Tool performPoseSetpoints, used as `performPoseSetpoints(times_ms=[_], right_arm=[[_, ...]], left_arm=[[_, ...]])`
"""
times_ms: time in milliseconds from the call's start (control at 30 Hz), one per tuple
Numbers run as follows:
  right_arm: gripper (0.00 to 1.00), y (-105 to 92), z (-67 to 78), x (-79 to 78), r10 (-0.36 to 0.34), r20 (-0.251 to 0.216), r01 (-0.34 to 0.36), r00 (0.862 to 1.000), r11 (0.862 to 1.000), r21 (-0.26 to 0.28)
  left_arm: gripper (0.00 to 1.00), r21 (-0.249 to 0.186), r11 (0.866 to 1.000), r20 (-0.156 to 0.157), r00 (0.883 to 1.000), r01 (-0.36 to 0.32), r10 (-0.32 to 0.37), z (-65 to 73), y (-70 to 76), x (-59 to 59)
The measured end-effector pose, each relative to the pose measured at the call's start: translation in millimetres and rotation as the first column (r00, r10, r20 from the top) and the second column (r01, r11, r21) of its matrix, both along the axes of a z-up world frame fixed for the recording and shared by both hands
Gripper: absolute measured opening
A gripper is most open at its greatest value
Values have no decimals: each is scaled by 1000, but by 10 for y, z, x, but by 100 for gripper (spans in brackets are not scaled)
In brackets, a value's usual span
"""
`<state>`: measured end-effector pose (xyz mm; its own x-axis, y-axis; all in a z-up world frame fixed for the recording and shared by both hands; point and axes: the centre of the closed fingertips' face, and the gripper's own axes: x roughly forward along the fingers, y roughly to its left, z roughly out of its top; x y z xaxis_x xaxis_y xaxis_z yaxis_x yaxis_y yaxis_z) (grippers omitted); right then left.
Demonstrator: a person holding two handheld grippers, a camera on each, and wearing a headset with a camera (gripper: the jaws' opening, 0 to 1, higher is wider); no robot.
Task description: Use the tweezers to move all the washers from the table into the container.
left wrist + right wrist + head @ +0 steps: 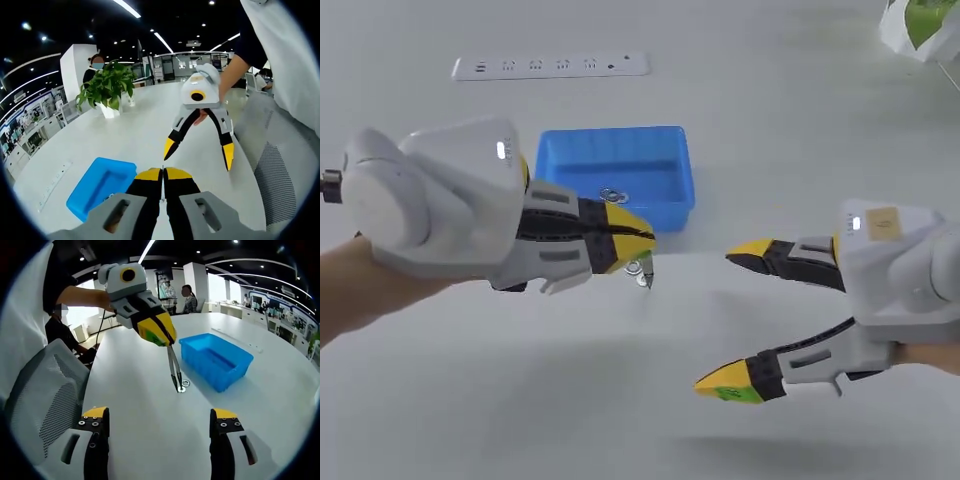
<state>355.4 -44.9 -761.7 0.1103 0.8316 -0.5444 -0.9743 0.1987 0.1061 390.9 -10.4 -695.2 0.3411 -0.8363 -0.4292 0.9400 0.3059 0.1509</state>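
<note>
My left gripper (pixel 642 240) is shut on a pair of thin metal tweezers (pixel 174 367) that point down at the white table. The tweezer tips (pixel 646 281) sit at two small washers (pixel 183 386) just in front of the blue container (pixel 615 175). A couple of washers (pixel 613 194) lie inside the container. My right gripper (pixel 720 320) hovers open and holds nothing, to the right of the washers and apart from them. The left gripper view has the right gripper (pixel 199 152) facing it, beyond the shut yellow-tipped jaws and with the container (pixel 102 185) to the left.
A white power strip (pixel 550 66) lies behind the container. A potted plant (pixel 107 87) stands on the far part of the table. A mesh office chair (pixel 47 390) is beside the table, and people stand in the background.
</note>
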Motion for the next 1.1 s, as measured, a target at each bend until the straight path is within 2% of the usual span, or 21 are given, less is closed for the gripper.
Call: performPoseSetpoints(times_ms=[100,133,300,667,767,833,1100], right_arm=[[83,-14,-9,-1,-5,-6,5,1000,1000,0],[83,-16,-11,-5,-5,-8,5,1000,1000,0],[83,-18,-23,1,-7,-13,7,1000,1000,-1],[82,16,-8,2,-4,-16,5,1000,1000,6],[82,10,-5,2,-8,-17,8,1000,1000,8],[82,-2,-18,1,-6,-15,6,1000,1000,1],[82,-15,-20,1,-14,-21,14,1000,1000,6]], left_arm=[[5,7,1000,-6,1000,2,-2,-29,6,6],[5,-2,1000,-17,1000,-3,3,-25,3,4],[5,13,1000,-9,1000,-9,9,-21,19,12],[5,26,999,-14,1000,-26,26,-23,70,16],[5,0,999,-13,999,-33,33,26,58,24],[5,3,999,-4,999,-33,33,37,56,32],[5,24,999,-13,1000,-26,27,-31,64,10]])
